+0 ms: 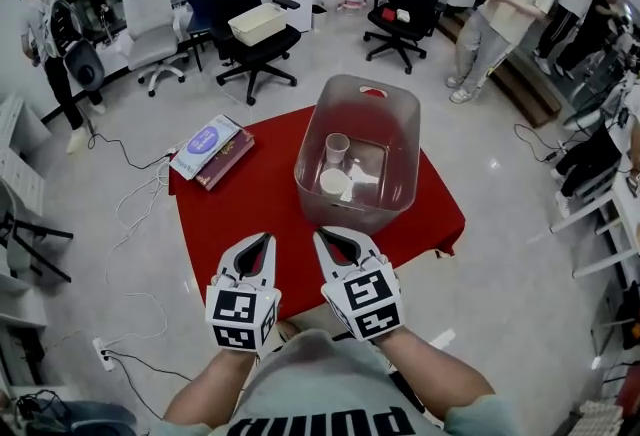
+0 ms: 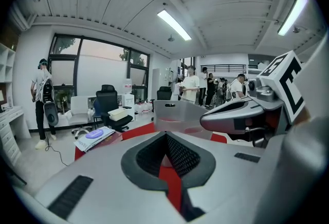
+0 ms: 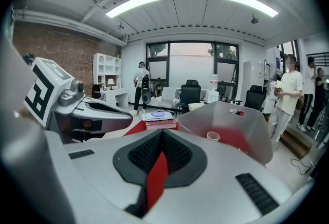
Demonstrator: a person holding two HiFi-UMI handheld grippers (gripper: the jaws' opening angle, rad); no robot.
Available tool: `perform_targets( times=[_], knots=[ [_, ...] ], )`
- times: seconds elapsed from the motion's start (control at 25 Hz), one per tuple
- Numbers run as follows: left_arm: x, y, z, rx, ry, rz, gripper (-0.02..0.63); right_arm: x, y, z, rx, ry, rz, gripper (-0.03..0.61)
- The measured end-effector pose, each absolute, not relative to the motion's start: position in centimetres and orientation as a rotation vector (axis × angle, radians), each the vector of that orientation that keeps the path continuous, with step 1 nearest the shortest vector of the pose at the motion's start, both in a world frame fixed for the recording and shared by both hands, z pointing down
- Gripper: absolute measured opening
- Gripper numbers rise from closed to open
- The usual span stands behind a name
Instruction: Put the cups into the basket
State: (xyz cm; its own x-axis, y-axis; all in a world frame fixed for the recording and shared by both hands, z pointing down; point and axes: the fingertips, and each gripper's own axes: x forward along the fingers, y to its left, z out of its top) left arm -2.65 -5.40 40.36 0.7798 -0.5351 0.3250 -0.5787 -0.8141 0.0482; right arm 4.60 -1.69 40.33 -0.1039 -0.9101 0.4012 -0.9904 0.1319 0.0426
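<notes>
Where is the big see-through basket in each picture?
Head view: the see-through plastic basket sits in the middle of the picture.
Left gripper view: the basket is at the centre.
Right gripper view: the basket is right of centre.
Shared landmark: the stack of books with a blue-and-white cover, left of the basket in every view.
</notes>
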Motion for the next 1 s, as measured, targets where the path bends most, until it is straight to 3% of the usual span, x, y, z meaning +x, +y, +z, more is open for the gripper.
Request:
perform_targets(
  times=[0.64, 1.0],
  knots=[
    [2.2, 8.9, 37.6, 2.770, -1.109, 0.398, 0.006, 9.8, 11.4, 36.6, 1.752, -2.264, 0.239, 0.015],
    [1.1, 15.4, 38.4, 2.723, -1.213, 0.416, 0.005, 9.3, 17.3, 37.6, 1.705, -2.316, 0.265, 0.015]
  ],
)
